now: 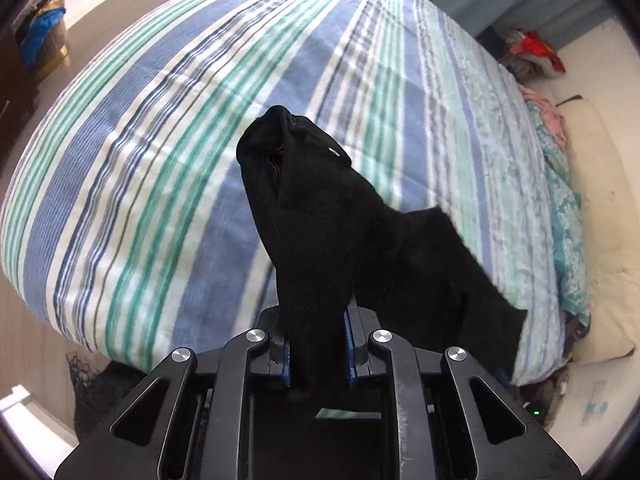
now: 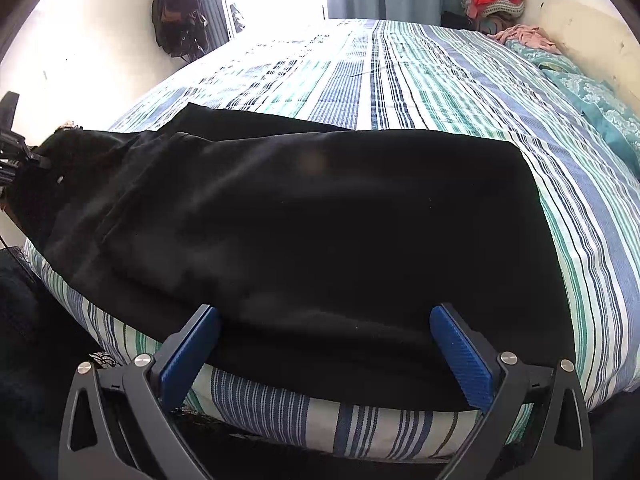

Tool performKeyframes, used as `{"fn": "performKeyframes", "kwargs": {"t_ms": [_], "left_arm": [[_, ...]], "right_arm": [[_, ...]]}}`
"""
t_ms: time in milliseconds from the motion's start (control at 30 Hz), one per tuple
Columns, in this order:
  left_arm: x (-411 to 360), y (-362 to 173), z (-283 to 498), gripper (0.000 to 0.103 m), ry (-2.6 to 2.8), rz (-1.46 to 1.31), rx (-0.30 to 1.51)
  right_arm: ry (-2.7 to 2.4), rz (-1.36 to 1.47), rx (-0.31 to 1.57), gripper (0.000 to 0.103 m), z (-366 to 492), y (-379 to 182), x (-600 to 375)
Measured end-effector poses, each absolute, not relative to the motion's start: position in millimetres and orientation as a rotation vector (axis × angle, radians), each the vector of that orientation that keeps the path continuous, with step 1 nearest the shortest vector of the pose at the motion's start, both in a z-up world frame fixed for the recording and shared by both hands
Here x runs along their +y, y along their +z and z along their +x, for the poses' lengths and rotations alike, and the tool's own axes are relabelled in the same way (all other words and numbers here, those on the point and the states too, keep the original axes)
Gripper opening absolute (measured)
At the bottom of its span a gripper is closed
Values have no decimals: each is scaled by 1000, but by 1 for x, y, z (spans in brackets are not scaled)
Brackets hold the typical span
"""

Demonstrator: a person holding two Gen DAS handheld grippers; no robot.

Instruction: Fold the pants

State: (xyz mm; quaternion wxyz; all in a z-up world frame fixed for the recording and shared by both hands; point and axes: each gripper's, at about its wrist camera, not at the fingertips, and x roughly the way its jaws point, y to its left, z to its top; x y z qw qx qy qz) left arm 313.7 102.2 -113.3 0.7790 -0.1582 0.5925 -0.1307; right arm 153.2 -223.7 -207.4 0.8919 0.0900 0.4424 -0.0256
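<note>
One pair of black pants (image 2: 304, 216), soft knit, lies flat on striped bedsheet (image 2: 440, 80). Left gripper (image 1: 318, 344) clenched on bunched pant fabric; right gripper (image 2: 324, 340) released, blue ribbed pads (image 2: 460, 356) spread.

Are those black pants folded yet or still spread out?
Mostly spread: the black pants lie flat across the striped bed, one end lifted by the left gripper.

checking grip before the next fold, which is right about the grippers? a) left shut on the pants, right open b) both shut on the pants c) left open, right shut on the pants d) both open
a: the left gripper pinches a bunch of the black pants between its pads, while the right gripper has its jaws spread wide at the near edge of the pants on the striped bed.
</note>
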Motion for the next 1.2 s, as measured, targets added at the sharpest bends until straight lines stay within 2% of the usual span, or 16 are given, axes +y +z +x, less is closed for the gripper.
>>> {"fn": "performKeyframes", "kwargs": {"t_ms": [133,233,367,500,567,600,667,733,900,967,1133,1200], "left_arm": [[24,-69,296,17,-429,-291,1242],[-46,-63,282,17,-530,-228,1235],[-141,-96,269,17,-588,-96,1255],[-210,-157,254,31,-677,1,1331],[-221,-172,243,31,-678,11,1373],[-219,-171,238,32,-702,-8,1361],[-209,-153,230,41,-749,-32,1298],[-191,-131,231,57,-738,-6,1208],[-122,-97,244,77,-577,19,1010],[-86,-102,250,80,-474,11,970],[-16,-158,258,80,-178,48,974],[10,-180,255,80,-119,3,1000]], "right_arm": [[2,332,894,103,146,-193,-239],[42,486,812,103,133,-177,-261],[-57,576,648,103,109,-159,-299],[-141,652,567,103,92,-155,-329],[-162,681,538,103,86,-155,-337],[-166,688,519,103,82,-153,-341],[-171,695,476,103,75,-149,-345],[-155,712,437,103,68,-148,-347],[-28,652,442,103,84,-147,-331],[62,598,506,103,99,-150,-310],[275,607,709,103,130,-173,-267],[295,643,748,99,140,-176,-270]]}}
